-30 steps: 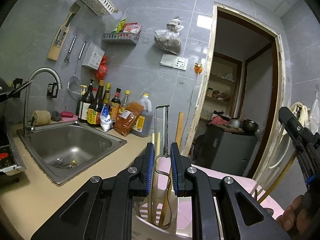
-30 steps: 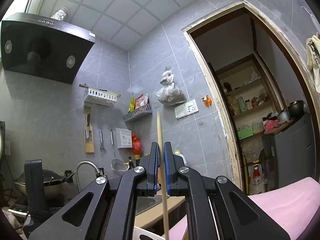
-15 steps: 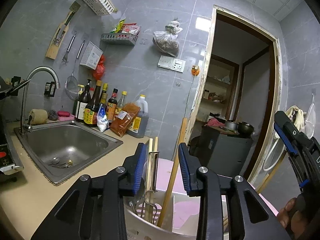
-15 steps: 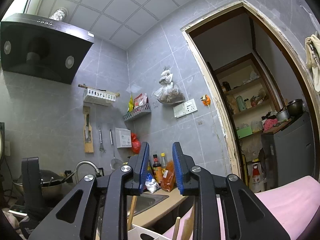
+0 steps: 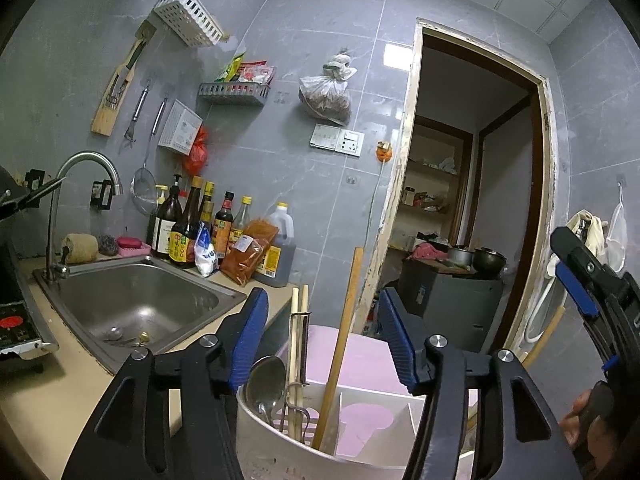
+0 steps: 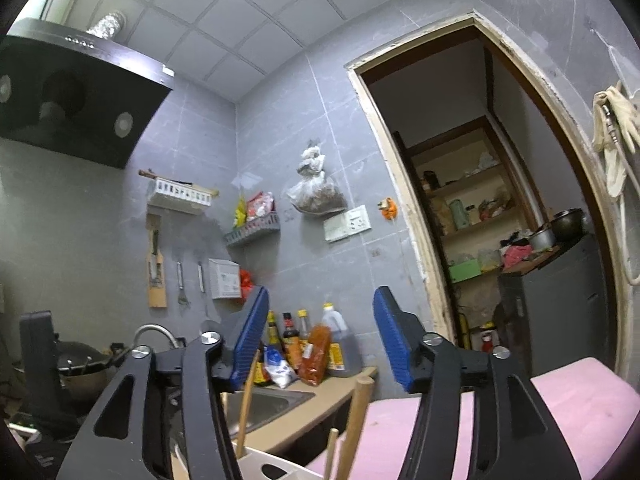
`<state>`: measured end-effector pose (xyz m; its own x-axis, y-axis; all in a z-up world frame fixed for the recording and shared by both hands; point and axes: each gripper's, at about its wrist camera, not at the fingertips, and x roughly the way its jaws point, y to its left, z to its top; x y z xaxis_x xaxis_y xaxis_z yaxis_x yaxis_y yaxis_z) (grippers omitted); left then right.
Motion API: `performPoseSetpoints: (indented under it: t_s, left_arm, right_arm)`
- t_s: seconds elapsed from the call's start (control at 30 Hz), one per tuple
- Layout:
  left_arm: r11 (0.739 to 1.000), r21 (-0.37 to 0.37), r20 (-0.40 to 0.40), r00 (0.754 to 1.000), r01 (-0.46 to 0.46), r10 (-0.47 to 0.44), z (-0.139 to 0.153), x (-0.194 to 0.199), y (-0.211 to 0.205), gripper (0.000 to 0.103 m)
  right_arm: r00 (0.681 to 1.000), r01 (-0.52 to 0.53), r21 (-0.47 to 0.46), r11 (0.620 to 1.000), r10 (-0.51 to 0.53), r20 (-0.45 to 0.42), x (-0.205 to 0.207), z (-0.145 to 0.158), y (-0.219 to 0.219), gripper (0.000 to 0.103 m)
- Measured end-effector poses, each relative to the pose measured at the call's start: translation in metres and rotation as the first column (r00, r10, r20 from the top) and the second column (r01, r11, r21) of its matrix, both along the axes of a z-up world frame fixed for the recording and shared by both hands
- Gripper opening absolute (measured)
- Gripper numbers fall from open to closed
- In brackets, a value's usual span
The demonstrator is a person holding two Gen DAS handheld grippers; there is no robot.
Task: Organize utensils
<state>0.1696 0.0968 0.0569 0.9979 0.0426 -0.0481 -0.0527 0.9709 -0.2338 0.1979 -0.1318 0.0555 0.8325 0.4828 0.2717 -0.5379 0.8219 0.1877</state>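
A white utensil holder (image 5: 280, 444) stands right below my left gripper (image 5: 322, 336), which is open and empty above it. In the holder stand a wooden stick (image 5: 340, 344), a pair of chopsticks (image 5: 298, 332), a metal spoon (image 5: 266, 376) and a wire-handled tool (image 5: 298, 360). My right gripper (image 6: 320, 340) is open and empty; it also shows at the right edge of the left wrist view (image 5: 588, 292). Below it the holder's rim (image 6: 276, 466) and wooden handle tops (image 6: 360, 412) show.
A steel sink (image 5: 132, 304) with a tap (image 5: 80, 184) lies to the left, with sauce bottles (image 5: 200, 228) behind it. A pink surface (image 6: 560, 396) lies under the holder. A doorway (image 5: 472, 208) opens to the right. A range hood (image 6: 72, 100) hangs at the upper left.
Both grippers have opened wide. The left let go of the wire-handled tool and the right let go of the wooden stick; both items now stand in the holder.
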Motion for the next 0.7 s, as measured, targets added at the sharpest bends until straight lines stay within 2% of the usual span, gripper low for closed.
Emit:
performPoseSetpoints:
  t_s: [0.03,0.07,0.27,0.33,0.4,0.5,0.53,0.6,0.7]
  left_arm:
    - [1.0,0.0,0.0,1.0,-0.003,0.003,0.0,-0.001,0.0,0.055]
    - [1.0,-0.002,0.0,1.0,-0.004,0.004,0.001,-0.002,0.001,0.056]
    - [1.0,0.009,-0.002,1.0,-0.012,0.012,0.003,-0.014,0.004,0.066]
    - [1.0,0.015,-0.007,1.0,-0.011,0.011,0.002,-0.019,0.004,0.073]
    - [1.0,0.011,-0.025,1.0,0.003,-0.003,0.0,-0.024,0.004,0.078]
    - [1.0,-0.013,-0.052,0.998,0.019,-0.02,-0.008,-0.033,0.005,0.079]
    - [1.0,-0.013,-0.067,0.997,0.028,-0.029,-0.01,-0.036,0.004,0.083]
    - [0.999,-0.002,-0.094,0.994,0.05,-0.05,-0.01,-0.041,0.0,0.09]
    - [0.997,0.024,-0.091,0.994,0.067,-0.065,-0.009,-0.053,-0.006,0.095]
  right_arm:
    - [1.0,0.003,-0.002,1.0,-0.003,-0.004,-0.001,-0.001,-0.001,0.067]
    - [1.0,0.011,-0.006,1.0,-0.011,-0.011,-0.002,-0.002,-0.002,0.069]
    - [0.998,0.04,-0.047,0.998,-0.042,-0.044,-0.011,-0.007,-0.005,0.078]
    - [0.997,0.046,-0.07,0.996,-0.05,-0.058,-0.016,-0.009,-0.005,0.08]
    - [0.996,0.056,-0.089,0.994,-0.062,-0.066,-0.022,-0.011,-0.006,0.083]
    - [0.994,0.072,-0.108,0.992,-0.08,-0.076,-0.031,-0.013,-0.009,0.09]
    - [0.993,0.079,-0.113,0.99,-0.088,-0.078,-0.035,-0.014,-0.011,0.093]
    - [0.99,0.1,-0.124,0.987,-0.111,-0.088,-0.044,-0.015,-0.016,0.098]
    - [0.985,0.117,-0.142,0.983,-0.133,-0.105,-0.056,-0.017,-0.024,0.103]
